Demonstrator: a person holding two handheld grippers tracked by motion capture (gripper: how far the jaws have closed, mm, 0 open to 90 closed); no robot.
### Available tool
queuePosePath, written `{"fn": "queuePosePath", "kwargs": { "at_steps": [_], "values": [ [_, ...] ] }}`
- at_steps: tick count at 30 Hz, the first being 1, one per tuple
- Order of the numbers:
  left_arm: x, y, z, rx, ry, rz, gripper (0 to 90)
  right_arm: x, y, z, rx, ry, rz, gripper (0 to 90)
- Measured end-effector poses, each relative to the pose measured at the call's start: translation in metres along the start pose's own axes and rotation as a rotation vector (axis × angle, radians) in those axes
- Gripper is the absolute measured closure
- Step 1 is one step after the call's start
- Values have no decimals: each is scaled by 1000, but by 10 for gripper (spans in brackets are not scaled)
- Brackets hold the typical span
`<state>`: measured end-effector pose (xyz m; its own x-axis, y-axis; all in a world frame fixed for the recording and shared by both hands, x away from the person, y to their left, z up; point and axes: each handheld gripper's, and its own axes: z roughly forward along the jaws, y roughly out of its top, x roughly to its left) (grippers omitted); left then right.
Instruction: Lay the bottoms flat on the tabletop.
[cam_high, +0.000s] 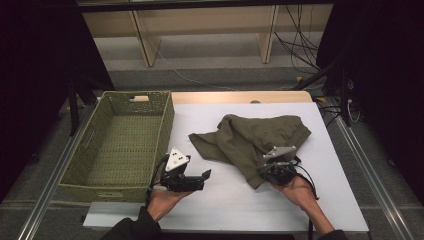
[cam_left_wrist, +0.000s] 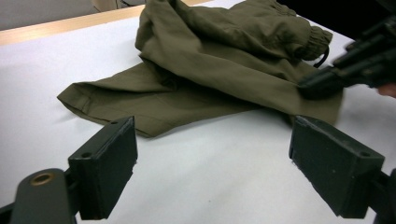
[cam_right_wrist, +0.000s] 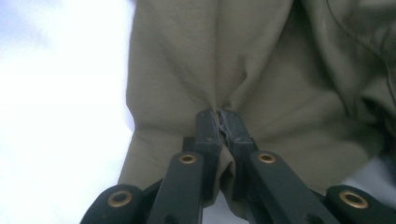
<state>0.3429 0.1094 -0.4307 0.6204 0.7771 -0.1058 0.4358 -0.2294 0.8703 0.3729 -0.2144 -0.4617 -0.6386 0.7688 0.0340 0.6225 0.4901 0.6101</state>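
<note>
**Right claw pinches the near hem; left claw waits spread on the basket side**

The olive-green shorts (cam_high: 252, 140) lie crumpled on the white surface (cam_high: 330, 170), right of the woven basket (cam_high: 117, 142) and apart from it. Their long axis runs roughly from the near-right hem up and across toward the far waistband, with one leg splayed out toward the basket.

The right claw (cam_high: 270, 170) sits at the near edge of the cloth, and its jaws are pressed together on a fold of the fabric. The left claw (cam_high: 202, 177) rests on bare surface between the basket and the garment, jaws spread wide with nothing between them.

So the shorts lie ahead and to the right of the left claw, and the splayed leg is its nearest part. The right hand already has the garment; the left is nearer the basket. Any carry to the basket would, in my judgement, run leftward across the left claw's place.

The right gripper view shows cloth gathered into creases at the right claw's closed tips (cam_right_wrist: 219, 126), which the high view leaves too small to read. The left gripper view shows the leg's hem (cam_left_wrist: 100, 109) lying flat on the surface, and the right claw (cam_left_wrist: 322, 84) low on the cloth.
</note>
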Motion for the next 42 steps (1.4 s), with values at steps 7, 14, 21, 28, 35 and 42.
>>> {"fn": "queuePosePath", "kwargs": {
  "at_steps": [7, 14, 21, 28, 35, 42],
  "values": [
    [0, 1, 0, 1, 2, 0, 149, 2, -26, -26, 25, 9, -6, 874],
    [0, 1, 0, 1, 5, 2, 150, 1, -35, -34, 51, 1, 0, 757],
    [2, 2, -1, -3, 11, -2, 151, 3, -8, -45, -170, -21, 18, 415],
    [2, 2, -1, -5, 9, -5, 151, -2, 37, -20, -217, -59, 33, 367],
    [1, 1, 0, 1, 4, -6, 151, -6, 60, 4, -193, -106, 24, 396],
    [0, 0, 1, 5, 0, -3, 150, -7, 69, 25, -158, -138, 1, 439]
  ]
}}
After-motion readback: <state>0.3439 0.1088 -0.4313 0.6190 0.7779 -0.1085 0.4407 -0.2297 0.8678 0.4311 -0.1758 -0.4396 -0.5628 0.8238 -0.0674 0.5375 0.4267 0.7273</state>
